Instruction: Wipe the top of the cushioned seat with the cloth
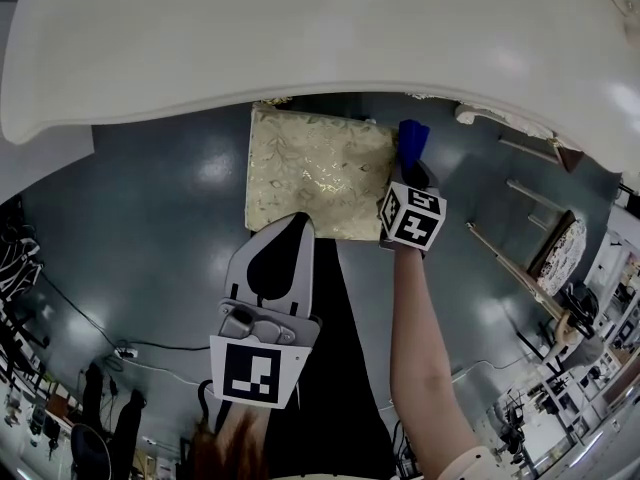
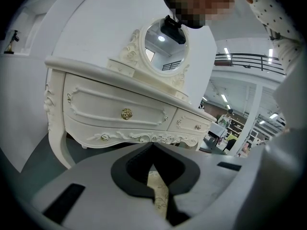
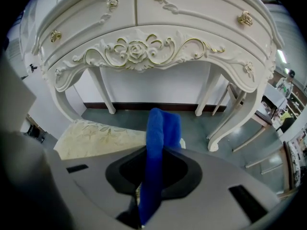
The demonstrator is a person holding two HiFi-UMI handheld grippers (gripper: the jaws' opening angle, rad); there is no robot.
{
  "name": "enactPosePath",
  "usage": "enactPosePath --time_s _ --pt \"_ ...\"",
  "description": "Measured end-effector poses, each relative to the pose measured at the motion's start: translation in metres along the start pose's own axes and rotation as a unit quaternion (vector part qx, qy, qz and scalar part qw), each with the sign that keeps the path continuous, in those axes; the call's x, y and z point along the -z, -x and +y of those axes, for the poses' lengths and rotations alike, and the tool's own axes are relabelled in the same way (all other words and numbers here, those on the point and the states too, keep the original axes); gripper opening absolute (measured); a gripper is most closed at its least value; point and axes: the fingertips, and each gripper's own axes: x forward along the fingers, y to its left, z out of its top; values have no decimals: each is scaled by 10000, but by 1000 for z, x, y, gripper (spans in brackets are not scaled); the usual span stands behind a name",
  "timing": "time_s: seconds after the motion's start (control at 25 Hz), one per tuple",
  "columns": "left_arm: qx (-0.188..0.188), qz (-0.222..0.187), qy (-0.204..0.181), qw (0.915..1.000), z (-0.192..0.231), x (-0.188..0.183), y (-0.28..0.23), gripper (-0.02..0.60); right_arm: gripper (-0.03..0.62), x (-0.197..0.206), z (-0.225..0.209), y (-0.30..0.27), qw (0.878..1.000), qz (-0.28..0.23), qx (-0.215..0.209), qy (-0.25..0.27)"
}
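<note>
The cloth [image 3: 156,152], a folded blue strip, was pinched between the closed jaws of the right hand-held gripper [image 3: 153,176]. Its long axis ran along the jaws, and its free end stuck forward toward the dresser [image 3: 144,47]. In the head view it sat at the far right edge of the seat [image 1: 315,173]. Whether it touched the fabric could not be told.

Nothing on the patterned top showed which parts had been wiped. With the cloth at one edge and nearly all of the top lying bare to its left, the wiping looked about to begin or only just begun, and most of the surface probably remained to do.

The left hand-held gripper [image 1: 285,233] hung over the seat's near edge, jaws together on nothing. The seat stood on the grey floor [image 1: 150,198], partly under the dresser.
</note>
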Motion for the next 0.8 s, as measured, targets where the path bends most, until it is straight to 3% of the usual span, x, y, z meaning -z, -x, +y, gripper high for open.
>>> enactPosePath --time_s 0.8 --pt "-136 -121 74 9998 15 -7 13 -2 61 -8 65 -2 9990 12 -339 296"
